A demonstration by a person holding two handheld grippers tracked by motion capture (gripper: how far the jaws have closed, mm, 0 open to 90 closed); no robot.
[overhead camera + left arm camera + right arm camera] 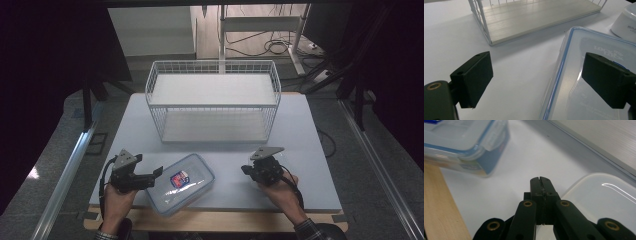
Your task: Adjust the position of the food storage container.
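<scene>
**Inspector:** Start at the left. State of the left tongs (156, 172)?

**Assistant:** Spread wide, holding nothing. In the left gripper view one jaw hangs over the bare desk (519, 75), the other over the lid of the clear food container (181, 184). Whether that jaw touches the lid, I cannot tell.

**Inspector:** Where does the container sit?

**Assistant:** At the near edge of the desk, left of centre, turned at an angle, one corner reaching over the wooden strip (240, 219) at the front. Blue seal around the lid, a red and blue label in its middle.

**Inspector:** Behind it?

**Assistant:** A white wire basket rack (212, 100) with a pale board inside, at the far middle of the desk, well apart from the container.

**Inspector:** And the right side?

**Assistant:** The right tongs (541, 180) are fully closed on nothing, pads pressed together. In the right gripper view a white lidded tub (599, 197) lies just beside them.
</scene>
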